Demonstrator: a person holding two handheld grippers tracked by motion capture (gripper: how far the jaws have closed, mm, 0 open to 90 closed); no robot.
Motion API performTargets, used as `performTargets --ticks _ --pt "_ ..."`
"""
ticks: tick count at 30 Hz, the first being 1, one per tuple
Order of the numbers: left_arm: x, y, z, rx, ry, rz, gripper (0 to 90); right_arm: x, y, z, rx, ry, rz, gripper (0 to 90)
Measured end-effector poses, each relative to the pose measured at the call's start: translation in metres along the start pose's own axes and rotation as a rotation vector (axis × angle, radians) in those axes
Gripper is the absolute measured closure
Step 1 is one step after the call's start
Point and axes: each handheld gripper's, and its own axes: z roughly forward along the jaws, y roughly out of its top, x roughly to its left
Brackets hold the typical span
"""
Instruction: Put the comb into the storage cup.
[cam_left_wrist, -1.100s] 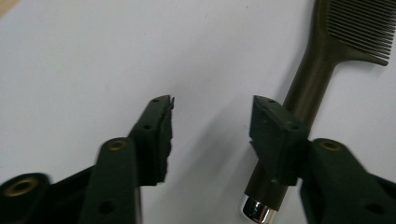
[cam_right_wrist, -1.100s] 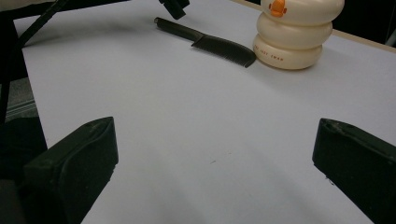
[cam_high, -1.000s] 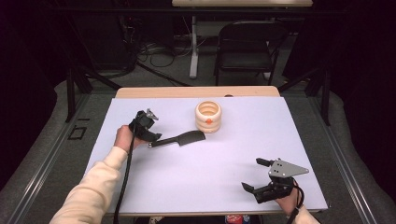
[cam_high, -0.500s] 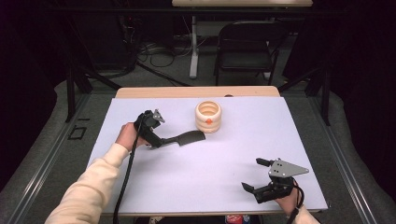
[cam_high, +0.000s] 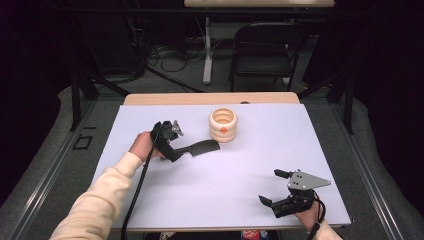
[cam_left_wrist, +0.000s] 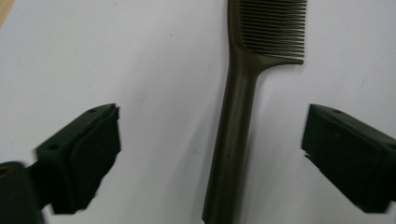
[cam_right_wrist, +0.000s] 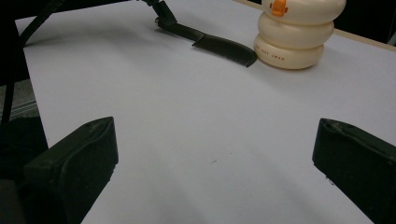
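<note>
A dark comb (cam_high: 201, 147) lies flat on the white table, its teeth pointing toward a cream ringed holder (cam_high: 223, 125). My left gripper (cam_high: 172, 151) is over the comb's handle (cam_left_wrist: 232, 140). Its jaws have just been opening and now stand wide on either side of the handle, with neither pad touching it. My right gripper (cam_high: 270, 186) rests near the table's front right edge, open with nothing between its jaws. From the right gripper view, the comb (cam_right_wrist: 219, 45) and the holder (cam_right_wrist: 294, 32) lie far ahead of the right gripper (cam_right_wrist: 215, 135).
The holder is a stack of cream rings with an orange spot, standing at mid-back of the white sheet (cam_high: 250, 165). A wooden strip (cam_high: 210, 98) runs along the far edge. A folding chair (cam_high: 265, 45) and cables sit on the floor beyond. A black cable trails from the left gripper.
The left hand has slid a little to the right, and the comb lies slightly nearer the cream holder. The right gripper has not moved.
</note>
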Motion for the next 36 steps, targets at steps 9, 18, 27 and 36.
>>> performTargets --ticks 9,18,27,36 --pt "-0.002 0.011 0.009 0.055 -0.037 0.044 38.2 0.000 0.000 0.001 0.001 0.004 0.000 0.0" --pt "-0.003 0.027 0.021 0.133 -0.072 0.090 52.0 0.000 0.000 0.000 0.001 0.004 0.000 0.0" --pt "-0.001 0.033 0.030 0.178 -0.116 0.121 65.8 0.000 0.000 0.000 0.001 0.004 0.000 0.0" --pt "-0.001 0.037 0.032 0.205 -0.134 0.147 71.0 -0.001 0.000 0.000 0.002 0.004 0.001 0.0"
